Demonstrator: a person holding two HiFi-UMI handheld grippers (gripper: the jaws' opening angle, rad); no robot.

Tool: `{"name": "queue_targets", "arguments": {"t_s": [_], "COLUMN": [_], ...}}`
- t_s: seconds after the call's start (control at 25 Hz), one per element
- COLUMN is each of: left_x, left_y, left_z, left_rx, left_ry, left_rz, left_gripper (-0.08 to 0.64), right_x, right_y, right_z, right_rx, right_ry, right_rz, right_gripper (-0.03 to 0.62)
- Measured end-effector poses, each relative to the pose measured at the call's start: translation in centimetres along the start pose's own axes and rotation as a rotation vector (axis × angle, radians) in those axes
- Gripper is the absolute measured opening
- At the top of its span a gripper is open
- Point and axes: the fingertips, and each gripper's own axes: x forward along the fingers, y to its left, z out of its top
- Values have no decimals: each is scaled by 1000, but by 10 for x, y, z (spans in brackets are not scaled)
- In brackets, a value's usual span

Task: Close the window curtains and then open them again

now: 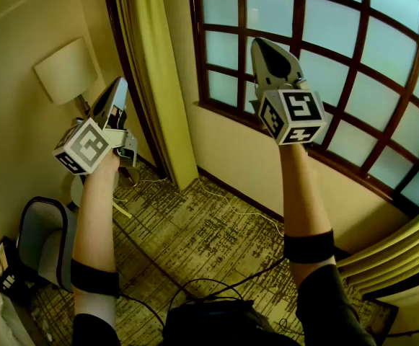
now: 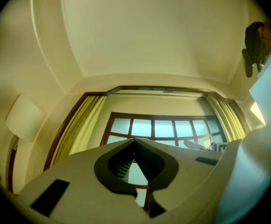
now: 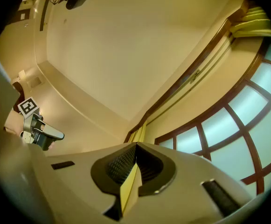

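head view: left gripper [image 1: 120, 86] and right gripper [image 1: 265, 50] both raised, tilted up toward the window [image 1: 317, 42]. both sets of jaws closed, nothing in them. left curtain [image 1: 159, 85] hangs gathered in a narrow column at the window's left edge, beside the lamp [image 1: 65, 71]. right curtain [image 1: 404, 251] is bunched at the lower right. glass fully exposed, so closing is not yet begun.

left gripper view: jaw tips meet, empty; only window panes show through the slot below them. both curtains flank the window, long axis vertical, pleats running top to bottom, free edges facing inward to the glass.

right gripper view: jaws together, empty. the yellow sliver in the slot reads as the far left curtain seen through, not cloth pinched. right gripper is well apart from either curtain.

handling, by judgement: soft, light pleated fabric, limp, likely to slide along its top rail. best pinched on the inner leading edge, several folds together, then drawn sideways.
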Motion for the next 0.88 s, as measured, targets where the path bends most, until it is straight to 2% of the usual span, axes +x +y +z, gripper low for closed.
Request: {"name": "queue_targets", "arguments": {"t_s": [0.24,0.36,0.44,0.64,0.88], "left_x": [-15,-32,-47,-85,-136], "left_y": [7,13,20,39,53], "left_z": [-71,-119,-152,-220,-289], "left_rx": [199,253,248,175,161], "left_ry": [137,214,257,351,457], "left_rz": [53,86,116,187,259], "left_gripper": [0,0,0,0,0], "right_x": [-31,-57,-77,-132,-207], "right_y": [7,21,27,40,73], "right_z": [-79,-123,-152,-216,-273], "right_rx": [36,44,58,85,150], "right_ry": [140,231,289,427,578], "right_rz": [21,41,43,45,73], "right_gripper": [0,0,0,0,0]}}
